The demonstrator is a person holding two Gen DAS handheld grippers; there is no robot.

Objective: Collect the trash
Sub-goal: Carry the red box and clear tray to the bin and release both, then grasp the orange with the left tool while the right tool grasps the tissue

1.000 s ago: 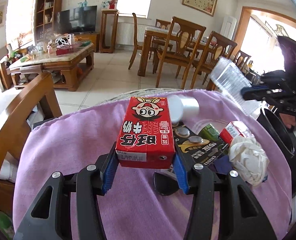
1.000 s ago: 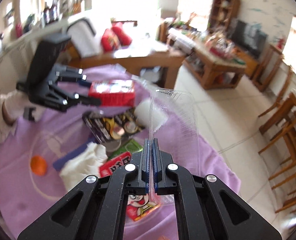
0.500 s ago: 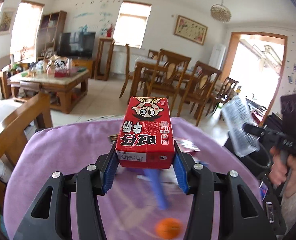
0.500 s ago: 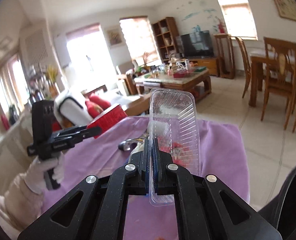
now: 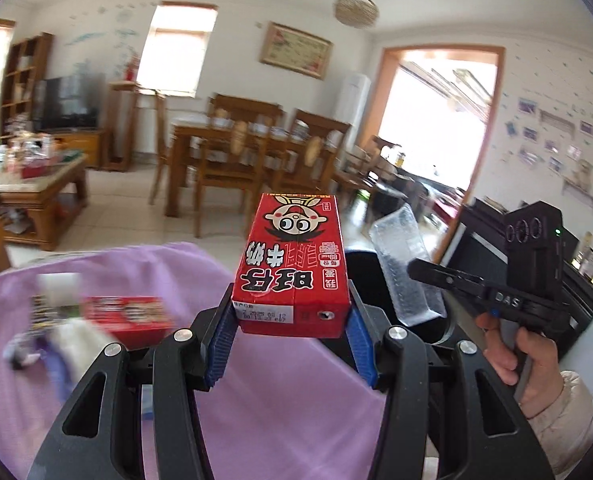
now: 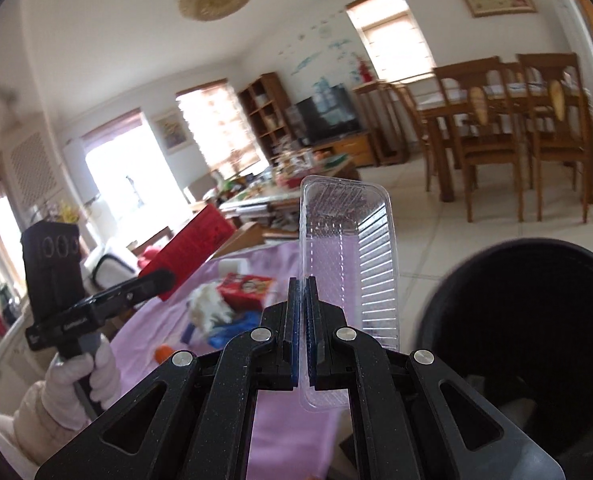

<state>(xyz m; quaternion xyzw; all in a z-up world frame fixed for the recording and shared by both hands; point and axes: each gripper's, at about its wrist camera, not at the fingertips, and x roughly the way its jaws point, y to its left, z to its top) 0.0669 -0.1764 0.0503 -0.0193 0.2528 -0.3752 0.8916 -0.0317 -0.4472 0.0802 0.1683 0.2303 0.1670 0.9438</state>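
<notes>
left gripper (image 5: 290,344): clamped on red milk carton (image 5: 292,268)
right gripper (image 6: 303,334): pinching clear plastic tray (image 6: 346,256) by its rim
step: carrying both to black bin (image 6: 536,320)
next: centre over bin mouth, release

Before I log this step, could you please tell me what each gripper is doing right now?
Left gripper: closed on the red milk carton.
Right gripper: shut on the clear plastic tray.

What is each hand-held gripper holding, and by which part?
Left hand-held gripper: red milk carton, by its sides. Right hand-held gripper: clear plastic tray, by its rim.
</notes>
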